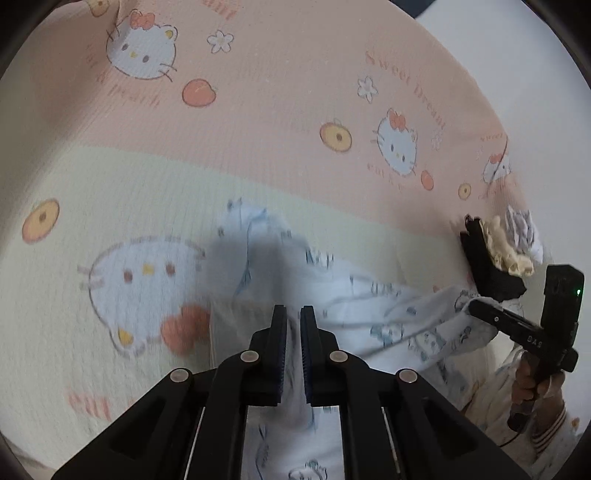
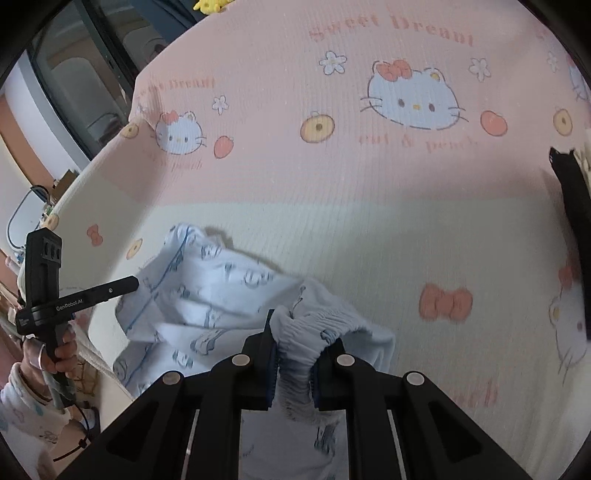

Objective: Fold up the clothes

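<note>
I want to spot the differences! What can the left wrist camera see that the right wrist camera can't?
Only the left wrist view shows the left gripper shut on plain cloth of the light blue garment, and a cream and white thing on top of the black item.

Only the right wrist view shows the right gripper shut on the garment's gathered elastic edge, a window and a yellow toy.

Both show the garment, the cat-print bedsheet and the black item.
</note>
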Demonstrator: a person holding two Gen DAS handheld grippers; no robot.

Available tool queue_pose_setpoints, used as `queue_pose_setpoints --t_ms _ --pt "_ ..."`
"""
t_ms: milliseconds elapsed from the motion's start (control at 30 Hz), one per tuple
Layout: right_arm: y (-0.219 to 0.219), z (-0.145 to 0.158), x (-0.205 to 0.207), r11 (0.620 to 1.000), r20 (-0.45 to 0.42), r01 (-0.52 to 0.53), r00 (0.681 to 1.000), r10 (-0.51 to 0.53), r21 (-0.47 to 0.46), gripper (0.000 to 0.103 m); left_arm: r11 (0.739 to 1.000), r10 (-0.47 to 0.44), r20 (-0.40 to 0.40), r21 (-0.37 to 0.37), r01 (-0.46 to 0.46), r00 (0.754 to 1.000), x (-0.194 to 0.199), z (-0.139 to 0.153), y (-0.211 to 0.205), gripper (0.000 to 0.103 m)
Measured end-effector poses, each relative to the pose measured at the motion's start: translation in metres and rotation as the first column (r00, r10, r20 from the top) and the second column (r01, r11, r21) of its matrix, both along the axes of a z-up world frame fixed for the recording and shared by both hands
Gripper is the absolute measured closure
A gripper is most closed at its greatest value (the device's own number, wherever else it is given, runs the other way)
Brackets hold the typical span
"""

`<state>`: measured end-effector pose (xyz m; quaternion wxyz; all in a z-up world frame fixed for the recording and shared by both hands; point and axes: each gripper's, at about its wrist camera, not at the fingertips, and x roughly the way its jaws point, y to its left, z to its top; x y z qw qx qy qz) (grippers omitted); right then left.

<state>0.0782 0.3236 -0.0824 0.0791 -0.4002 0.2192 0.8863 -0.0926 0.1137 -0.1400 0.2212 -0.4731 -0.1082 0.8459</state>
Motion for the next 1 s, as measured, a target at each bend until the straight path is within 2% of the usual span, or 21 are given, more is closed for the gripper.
queue_pose_setpoints --t_ms 167,233,300,333,400,433,467,533,700,1000 --pt "0.012 0.006 -0.022 1.000 0.016 0.002 1.000 -0.002 0.013 0.091 0.999 -0.027 0.025 0.027 0.026 0.999 -0.031 0.012 0.002 0.097" --pt "0.017 0.006 -0.028 1.000 0.022 0.002 1.000 -0.002 0.016 0.091 0.998 -0.056 0.026 0.033 0.055 0.998 -0.031 0.017 0.001 0.097" --pt "0.018 0.005 -0.029 1.000 0.026 0.004 1.000 -0.004 0.028 0.091 0.997 -0.070 -0.017 0.038 0.071 0.997 -0.023 0.023 -0.002 0.097" --pt "0.018 0.003 -0.029 0.999 0.030 0.006 1.000 -0.007 0.039 0.091 0.996 -0.077 -0.012 0.034 0.077 0.997 -0.020 0.023 -0.003 0.096" --pt "0.021 0.000 -0.028 0.999 0.039 0.018 0.999 -0.019 0.041 0.091 0.997 -0.079 -0.002 0.018 0.079 0.997 -0.012 0.019 -0.005 0.091" --pt "0.023 -0.002 -0.027 0.999 0.045 0.023 0.999 -0.024 0.035 0.091 0.997 -0.076 0.002 0.008 0.076 0.997 -0.007 0.017 -0.007 0.078" --pt "0.024 -0.004 -0.026 0.999 0.051 0.028 0.998 -0.029 0.030 0.091 0.997 -0.072 0.007 -0.003 0.072 0.997 -0.002 0.014 -0.008 0.058" --pt "0.028 -0.007 -0.024 0.999 0.062 0.038 0.997 -0.039 0.019 0.091 0.997 -0.072 0.007 -0.028 0.072 0.997 0.009 0.009 -0.010 0.040" --pt "0.033 -0.006 -0.017 0.999 0.048 0.050 0.998 -0.050 -0.014 0.091 0.994 -0.086 0.027 -0.072 0.087 0.996 0.025 -0.005 -0.006 0.040" --pt "0.043 -0.019 -0.013 0.995 0.108 0.093 0.990 -0.090 -0.023 0.091 0.984 -0.168 0.023 -0.063 0.169 0.985 0.055 -0.025 0.006 0.040"
